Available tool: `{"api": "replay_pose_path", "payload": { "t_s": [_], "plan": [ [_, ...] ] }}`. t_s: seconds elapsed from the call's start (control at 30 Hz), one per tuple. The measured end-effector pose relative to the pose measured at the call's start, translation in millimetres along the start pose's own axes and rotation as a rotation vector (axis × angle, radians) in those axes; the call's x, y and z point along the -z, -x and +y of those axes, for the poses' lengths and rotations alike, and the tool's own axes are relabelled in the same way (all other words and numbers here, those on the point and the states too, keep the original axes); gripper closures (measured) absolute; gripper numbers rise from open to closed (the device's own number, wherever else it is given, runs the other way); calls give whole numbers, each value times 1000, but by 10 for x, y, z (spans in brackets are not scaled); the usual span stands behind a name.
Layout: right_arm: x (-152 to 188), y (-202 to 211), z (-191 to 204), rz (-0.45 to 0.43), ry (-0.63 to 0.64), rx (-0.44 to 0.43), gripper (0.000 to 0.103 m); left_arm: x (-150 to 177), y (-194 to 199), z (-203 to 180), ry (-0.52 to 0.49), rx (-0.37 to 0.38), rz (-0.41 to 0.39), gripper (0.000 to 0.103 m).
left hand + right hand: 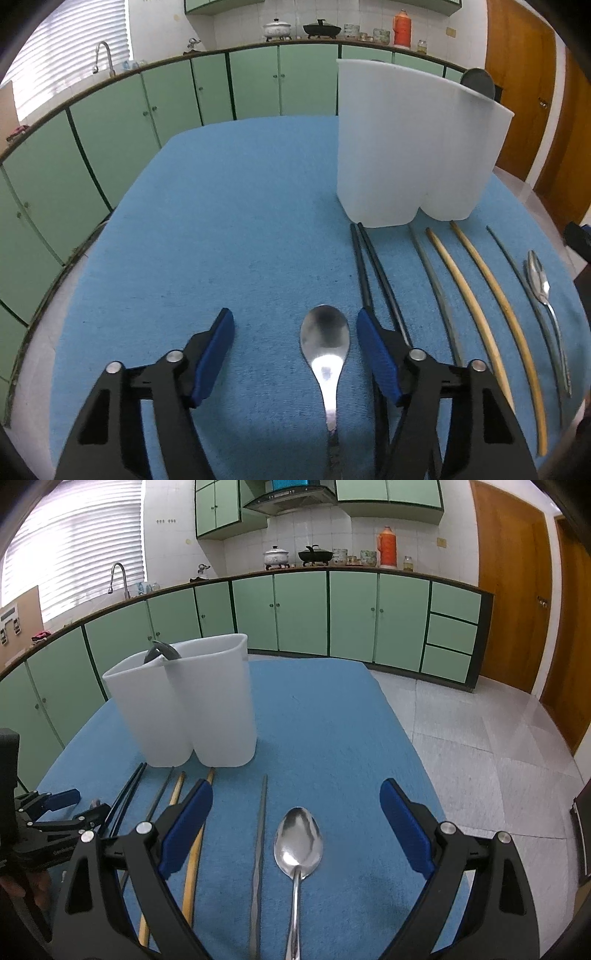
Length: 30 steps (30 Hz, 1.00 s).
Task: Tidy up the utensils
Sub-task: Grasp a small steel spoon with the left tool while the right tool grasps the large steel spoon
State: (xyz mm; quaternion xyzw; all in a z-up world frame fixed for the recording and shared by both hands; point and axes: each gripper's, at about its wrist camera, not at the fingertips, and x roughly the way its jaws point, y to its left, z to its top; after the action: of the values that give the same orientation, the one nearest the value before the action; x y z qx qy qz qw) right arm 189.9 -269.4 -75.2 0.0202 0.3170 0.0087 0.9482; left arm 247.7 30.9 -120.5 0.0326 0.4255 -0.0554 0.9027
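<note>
Spoon (298, 840) between right tongs (295, 808) — holder's (207, 701) ladle (161, 652) visible.

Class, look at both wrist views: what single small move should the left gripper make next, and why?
Probably lower the left gripper and close on the spoon: its jaws stand open on either side of the spoon's bowl, nothing is held, and the white holder waits beyond.

Each camera sits low behind its own gripper, looking forward and slightly down over the blue cloth (221, 221) toward the green cabinets (303, 613). The left view is close to the white holder (413, 147), seen at its right; the right view stands farther back, with the holder at its left. Both share holder, chopsticks (476, 295) and kitchen counter.
</note>
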Motion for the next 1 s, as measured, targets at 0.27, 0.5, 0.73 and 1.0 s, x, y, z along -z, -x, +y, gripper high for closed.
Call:
{"api": "replay_pose_path", "payload": {
  "t_s": [0.27,0.5,0.73,1.0],
  "plan": [
    [-3,-14,-17,7,-1,5,14,-14,19,24,6,55,-4,55],
    [2,-50,-32,18,-1,11,14,-51,15,51,-1,89,-6,75],
    [36,-118,-38,61,18,21,22,-25,26,22,-2,105,-17,77],
    [111,-277,-47,158,32,16,34,34,75,41,9,90,-42,78]
  ]
}}
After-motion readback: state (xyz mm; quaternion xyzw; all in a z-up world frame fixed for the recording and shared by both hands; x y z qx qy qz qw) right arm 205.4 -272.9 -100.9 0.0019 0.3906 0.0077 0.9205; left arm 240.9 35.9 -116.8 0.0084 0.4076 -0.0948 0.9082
